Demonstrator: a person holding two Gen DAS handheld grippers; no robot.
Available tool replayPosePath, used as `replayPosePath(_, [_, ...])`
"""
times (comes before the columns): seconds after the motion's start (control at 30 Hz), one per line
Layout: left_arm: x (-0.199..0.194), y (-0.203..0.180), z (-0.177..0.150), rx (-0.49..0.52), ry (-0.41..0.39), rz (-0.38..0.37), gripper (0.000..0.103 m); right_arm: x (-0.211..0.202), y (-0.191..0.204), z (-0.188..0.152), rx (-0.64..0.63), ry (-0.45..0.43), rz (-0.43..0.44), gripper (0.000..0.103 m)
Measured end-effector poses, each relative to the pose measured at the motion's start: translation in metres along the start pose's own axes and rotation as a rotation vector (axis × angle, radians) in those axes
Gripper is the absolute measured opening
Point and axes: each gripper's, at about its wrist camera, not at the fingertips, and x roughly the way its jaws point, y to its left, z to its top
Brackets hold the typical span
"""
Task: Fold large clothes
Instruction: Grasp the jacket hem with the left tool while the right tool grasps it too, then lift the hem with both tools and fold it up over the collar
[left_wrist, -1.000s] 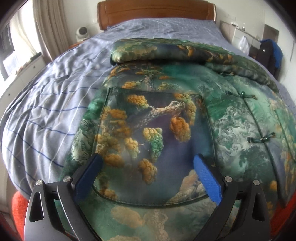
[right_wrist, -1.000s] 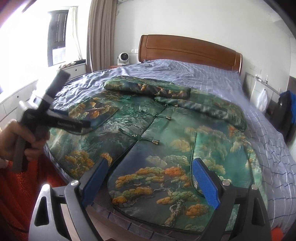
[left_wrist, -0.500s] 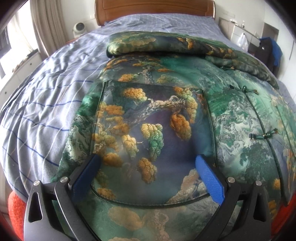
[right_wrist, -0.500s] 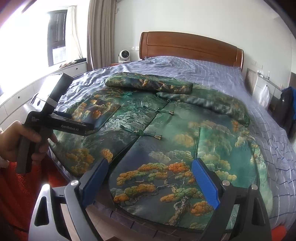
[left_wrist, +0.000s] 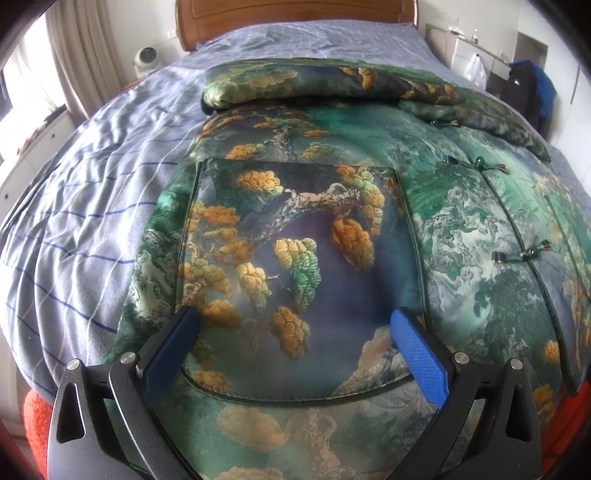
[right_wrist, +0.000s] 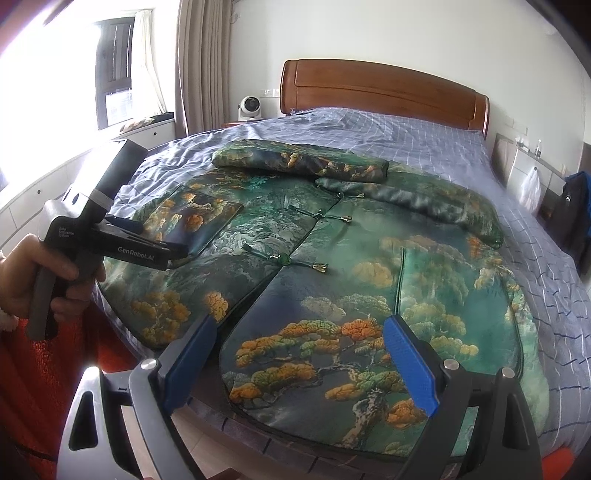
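Observation:
A large green silk jacket (right_wrist: 332, 236) with pine-tree print and knot buttons lies spread front-up on the bed, both sleeves folded across its top. It also fills the left wrist view (left_wrist: 461, 240). My left gripper (left_wrist: 295, 332) is open and empty, low over the patch pocket (left_wrist: 295, 266) near the jacket's left hem. From the right wrist view it shows at the left (right_wrist: 177, 254), held by a hand. My right gripper (right_wrist: 299, 345) is open and empty, above the hem of the jacket's right front panel (right_wrist: 332, 354).
The bed has a blue checked cover (right_wrist: 406, 129) and a wooden headboard (right_wrist: 380, 92). A small white fan (right_wrist: 248, 107) stands by the curtain. A white side table (right_wrist: 524, 170) and dark clothes (right_wrist: 576, 206) are at the right. Red fabric (right_wrist: 48, 369) is at my near left.
Both grippers have moved a little forward and lower over the jacket's hem. Both stay open. The jacket has not moved.

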Motion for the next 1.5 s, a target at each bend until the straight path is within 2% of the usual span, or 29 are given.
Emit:
replayPosePath(0.27, [-0.014, 0.01, 0.005, -0.039, -0.009, -0.054, 0.103, 0.0, 0.0, 0.0, 0.0, -0.002, -0.004, 0.091])
replayPosePath(0.43, [-0.039, 0.04, 0.019, -0.084, -0.05, -0.061, 0.103, -0.009, -0.021, 0.006, 0.033, -0.02, -0.009, 0.091])
replayPosePath(0.57, [-0.053, 0.085, 0.026, -0.152, -0.069, -0.058, 0.102, -0.026, -0.08, 0.013, 0.117, -0.022, -0.129, 0.091])
replayPosePath(0.67, [-0.043, 0.117, 0.018, -0.212, -0.013, -0.1, 0.102, -0.041, -0.145, 0.007, 0.203, 0.025, -0.255, 0.091])
replayPosePath(0.73, [-0.033, 0.125, 0.012, -0.235, 0.038, -0.141, 0.102, -0.045, -0.183, -0.002, 0.284, 0.097, -0.281, 0.092])
replayPosePath(0.77, [-0.027, 0.125, 0.008, -0.241, 0.066, -0.16, 0.102, -0.044, -0.2, -0.008, 0.328, 0.142, -0.271, 0.092])
replayPosePath(0.87, [-0.008, 0.119, -0.002, -0.21, 0.133, -0.199, 0.102, -0.034, -0.238, -0.033, 0.453, 0.284, -0.165, 0.092])
replayPosePath(1.0, [0.002, 0.104, -0.013, -0.149, 0.183, -0.227, 0.1, -0.014, -0.248, -0.052, 0.551, 0.361, 0.014, 0.092])
replayPosePath(1.07, [-0.002, 0.1, -0.013, -0.136, 0.187, -0.257, 0.077, -0.001, -0.243, -0.054, 0.542, 0.397, 0.054, 0.092])
replayPosePath(1.1, [-0.004, 0.097, -0.013, -0.137, 0.198, -0.283, 0.055, 0.006, -0.241, -0.054, 0.533, 0.414, 0.066, 0.089])
replayPosePath(1.13, [-0.006, 0.095, -0.014, -0.141, 0.205, -0.303, 0.034, 0.01, -0.238, -0.053, 0.529, 0.421, 0.079, 0.064])
replayPosePath(1.17, [-0.011, 0.092, -0.014, -0.138, 0.196, -0.31, 0.024, 0.013, -0.236, -0.051, 0.518, 0.439, 0.094, 0.042])
replayPosePath(1.2, [-0.016, 0.089, -0.013, -0.131, 0.188, -0.309, 0.018, 0.015, -0.232, -0.049, 0.501, 0.456, 0.084, 0.013])
replayPosePath(1.23, [-0.021, 0.086, -0.012, -0.124, 0.181, -0.308, 0.014, 0.014, -0.231, -0.046, 0.496, 0.466, 0.081, 0.012])
replayPosePath(1.33, [-0.043, 0.087, -0.014, -0.13, 0.163, -0.336, 0.011, 0.003, -0.228, -0.033, 0.477, 0.468, 0.077, 0.01])
replayPosePath(1.5, [-0.058, 0.095, -0.026, -0.139, 0.219, -0.367, 0.01, -0.027, -0.225, -0.022, 0.443, 0.475, 0.105, 0.009])
